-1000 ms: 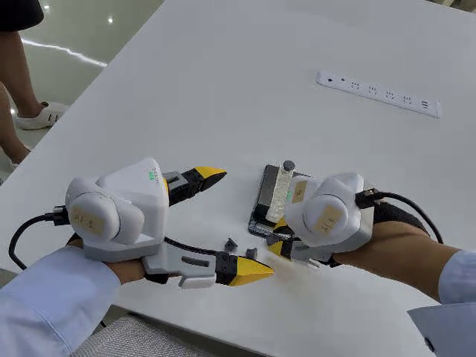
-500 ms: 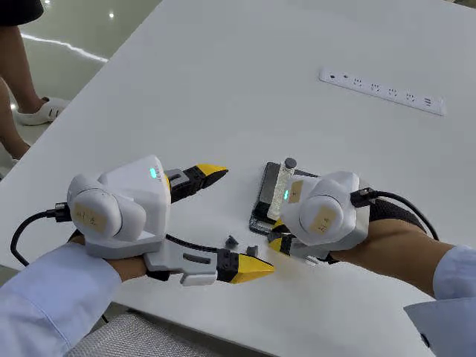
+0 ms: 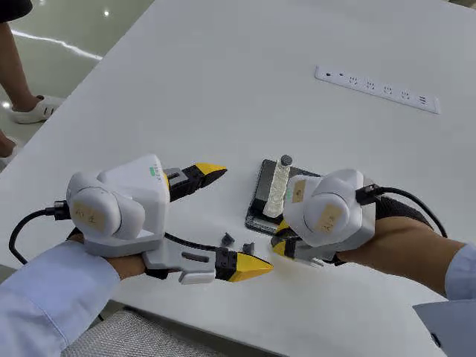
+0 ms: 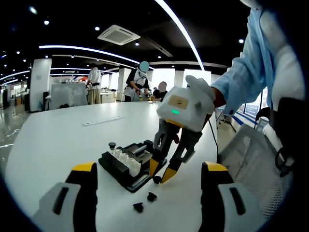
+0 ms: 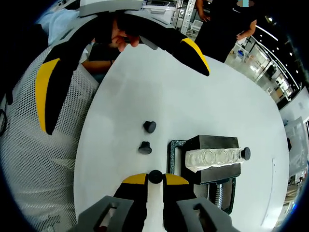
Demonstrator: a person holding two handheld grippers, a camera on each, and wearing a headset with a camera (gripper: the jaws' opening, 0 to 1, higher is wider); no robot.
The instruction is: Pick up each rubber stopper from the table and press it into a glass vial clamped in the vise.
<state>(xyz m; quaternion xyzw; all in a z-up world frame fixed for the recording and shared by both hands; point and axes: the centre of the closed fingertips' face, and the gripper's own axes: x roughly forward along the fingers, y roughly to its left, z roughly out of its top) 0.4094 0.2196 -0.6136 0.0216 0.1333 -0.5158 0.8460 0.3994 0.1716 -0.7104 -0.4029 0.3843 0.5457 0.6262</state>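
**Gripping a rubber stopper beside the vise**

A dark rubber stopper is being pinched at the very tips of the right gripper, whose jaws are being pressed together on it. The stopper is being held just above the table, just beside the end of the vise that faces the table's near edge. A row of glass vials is being clamped in the vise, and a seated stopper is showing at the far end of that row. One loose stopper and a second loose stopper are lying on the table between the vise and the near edge, close to each other. The left gripper is being held over the near edge, to the left of the vise. Its jaws are spread wide with nothing between them, and its lower tip is near the loose pair. A power strip is lying farther across the table toward the far edge, well apart from the vise.
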